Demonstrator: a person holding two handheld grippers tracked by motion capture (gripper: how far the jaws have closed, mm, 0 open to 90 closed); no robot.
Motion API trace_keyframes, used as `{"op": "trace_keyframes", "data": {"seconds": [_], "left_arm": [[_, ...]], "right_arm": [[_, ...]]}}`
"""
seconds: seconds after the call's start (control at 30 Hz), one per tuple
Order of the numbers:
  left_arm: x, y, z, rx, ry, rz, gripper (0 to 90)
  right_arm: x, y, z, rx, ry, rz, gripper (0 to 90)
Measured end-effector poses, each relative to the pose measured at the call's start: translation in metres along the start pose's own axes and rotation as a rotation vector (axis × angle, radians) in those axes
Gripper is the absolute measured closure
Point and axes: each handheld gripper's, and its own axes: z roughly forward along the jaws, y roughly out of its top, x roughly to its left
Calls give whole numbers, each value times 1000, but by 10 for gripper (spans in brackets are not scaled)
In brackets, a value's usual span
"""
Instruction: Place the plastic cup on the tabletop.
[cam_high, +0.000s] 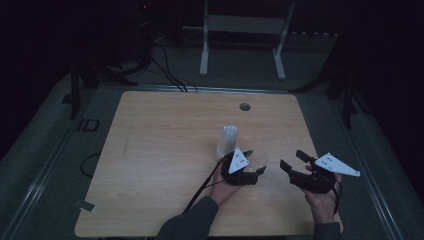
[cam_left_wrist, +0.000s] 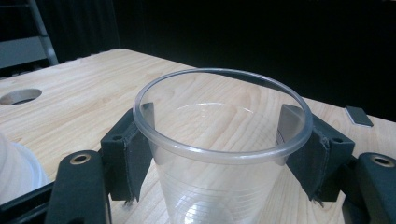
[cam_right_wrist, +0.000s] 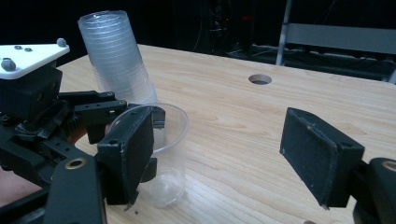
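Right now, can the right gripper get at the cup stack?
Probably not directly: the left gripper, shut on a single clear cup, sits between the open right gripper and the cup stack; it would need to go around.

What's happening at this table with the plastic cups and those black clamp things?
A person sits at a light wooden table with a black two-jaw gripper in each hand. The left gripper has its jaws on either side of a single clear plastic cup standing upright on the table, pads against its rim. Just behind it stands a leaning stack of clear plastic cups. The right gripper waits nearby, jaws open and holding nothing.
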Motion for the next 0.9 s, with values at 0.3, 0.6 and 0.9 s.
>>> {"op": "trace_keyframes", "data": {"seconds": [0.3,0.6,0.9], "left_arm": [[-5,-3,0,0,3,12,288],[-11,-9,3,31,-14,29,281],[-14,-10,3,63,-13,38,247]], "right_arm": [[0,0,-1,-3,-3,2,257],[-1,0,-1,-6,-4,3,257],[-1,0,-2,-7,-6,2,257]]}}
